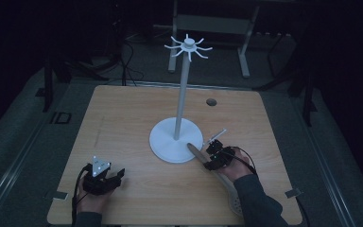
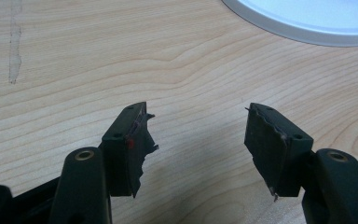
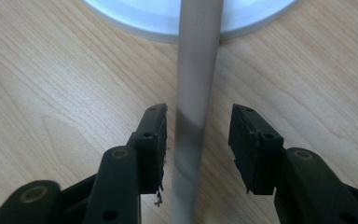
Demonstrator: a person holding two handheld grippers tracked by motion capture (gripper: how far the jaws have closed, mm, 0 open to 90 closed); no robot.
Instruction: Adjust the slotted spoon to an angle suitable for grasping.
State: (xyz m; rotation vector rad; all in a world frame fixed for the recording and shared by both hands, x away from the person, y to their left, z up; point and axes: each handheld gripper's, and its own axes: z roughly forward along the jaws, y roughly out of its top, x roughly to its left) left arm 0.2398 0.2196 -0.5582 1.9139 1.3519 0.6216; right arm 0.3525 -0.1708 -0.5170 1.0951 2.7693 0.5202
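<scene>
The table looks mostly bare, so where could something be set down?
The far-left table is bare, as is the strip between the left gripper and the stand's base. It is crowded near-right, where the right gripper straddles the utensil handle.

A white stand [image 1: 176, 142] sits on the wooden table [image 1: 123, 123] — round base, tall pole, a ring of hooks at the top. The right gripper [image 1: 212, 153] hovers over the handle of a slotted spatula [image 1: 217, 175] that lies by the base's right edge. The left gripper [image 1: 116, 176] rests near the table's front left corner — well apart from the stand.
</scene>
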